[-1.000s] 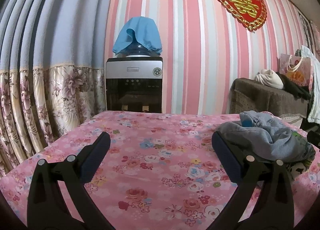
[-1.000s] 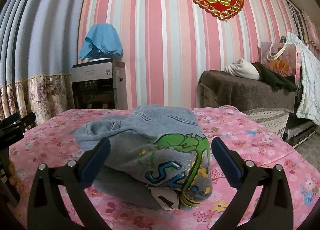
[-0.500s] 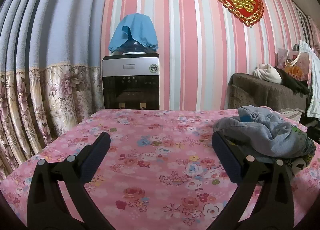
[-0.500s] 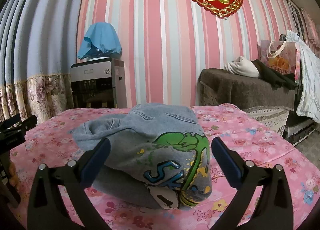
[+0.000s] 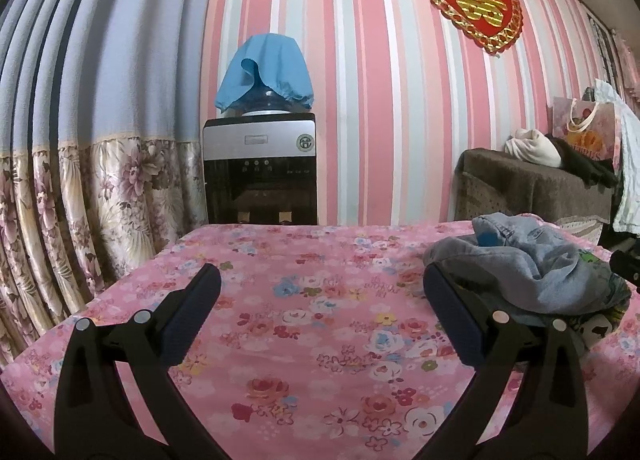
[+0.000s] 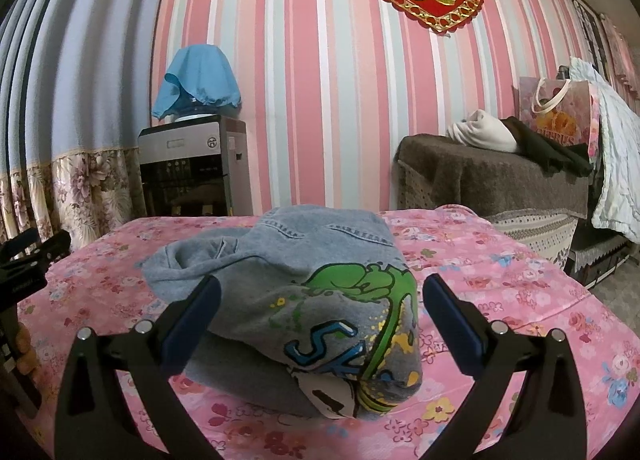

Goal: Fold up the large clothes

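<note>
Right wrist view puts the grey garment [image 6: 304,312] at the centre of the frame, and we see it as a compact bundle: grey sweatshirt cloth with a green and blue cartoon print wrapped over its near end, and a denim-looking panel on top toward the rear. It sits on the table [image 6: 520,300] with its pink floral cover. We judge the folding to be mostly done, since the cloth is gathered into a stacked shape, but the edges are rounded and uneven, so some tidying may remain; we cannot tell whether another fold is meant.

Our right claw [image 6: 320,314] is spread wide, with its two blue-padded fingers on either side of the bundle's near end in the frame, and it grips nothing; whether a pad brushes the cloth we cannot tell.

Left wrist view shows our left claw [image 5: 322,314] equally wide apart and empty over bare floral cloth, with the garment at the middle right of that frame.
</note>
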Tool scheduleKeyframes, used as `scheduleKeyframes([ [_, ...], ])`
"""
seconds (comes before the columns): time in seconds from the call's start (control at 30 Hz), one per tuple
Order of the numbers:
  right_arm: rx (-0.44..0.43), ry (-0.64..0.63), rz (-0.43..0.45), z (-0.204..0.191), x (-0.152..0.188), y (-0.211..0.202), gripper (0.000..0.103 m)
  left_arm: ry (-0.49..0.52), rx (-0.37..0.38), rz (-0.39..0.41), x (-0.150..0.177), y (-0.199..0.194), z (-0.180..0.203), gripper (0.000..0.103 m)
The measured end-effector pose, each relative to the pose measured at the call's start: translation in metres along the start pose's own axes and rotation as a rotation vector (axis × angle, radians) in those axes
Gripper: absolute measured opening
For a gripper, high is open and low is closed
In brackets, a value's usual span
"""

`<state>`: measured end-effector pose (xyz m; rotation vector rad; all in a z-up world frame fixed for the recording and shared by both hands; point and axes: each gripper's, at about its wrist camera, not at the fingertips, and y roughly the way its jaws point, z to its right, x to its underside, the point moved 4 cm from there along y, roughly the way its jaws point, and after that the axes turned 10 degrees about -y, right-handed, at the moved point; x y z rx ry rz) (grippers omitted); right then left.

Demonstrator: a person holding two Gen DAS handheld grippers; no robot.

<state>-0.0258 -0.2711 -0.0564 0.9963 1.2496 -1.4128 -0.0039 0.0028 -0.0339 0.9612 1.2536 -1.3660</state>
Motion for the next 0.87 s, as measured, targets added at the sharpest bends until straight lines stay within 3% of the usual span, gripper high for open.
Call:
scheduleKeyframes([
  [0.3, 0.008, 0.015, -0.008, 0.0002, 0.0009, 0.0007, 0.101, 0.002, 0.011, 0.011, -0.0009, -0.0017, -0.0011, 0.100],
  [0.47, 0.010, 0.013, -0.007, -0.0010, 0.0005, 0.0005, 0.101, 0.011, 0.046, -0.021, 0.0012, 0.0005, 0.0015, 0.100],
  [0.87, 0.010, 0.014, -0.005, -0.0002, 0.0004, 0.0014, 0.101, 0.032, 0.009, -0.012, 0.0008, -0.0014, 0.0032, 0.100],
])
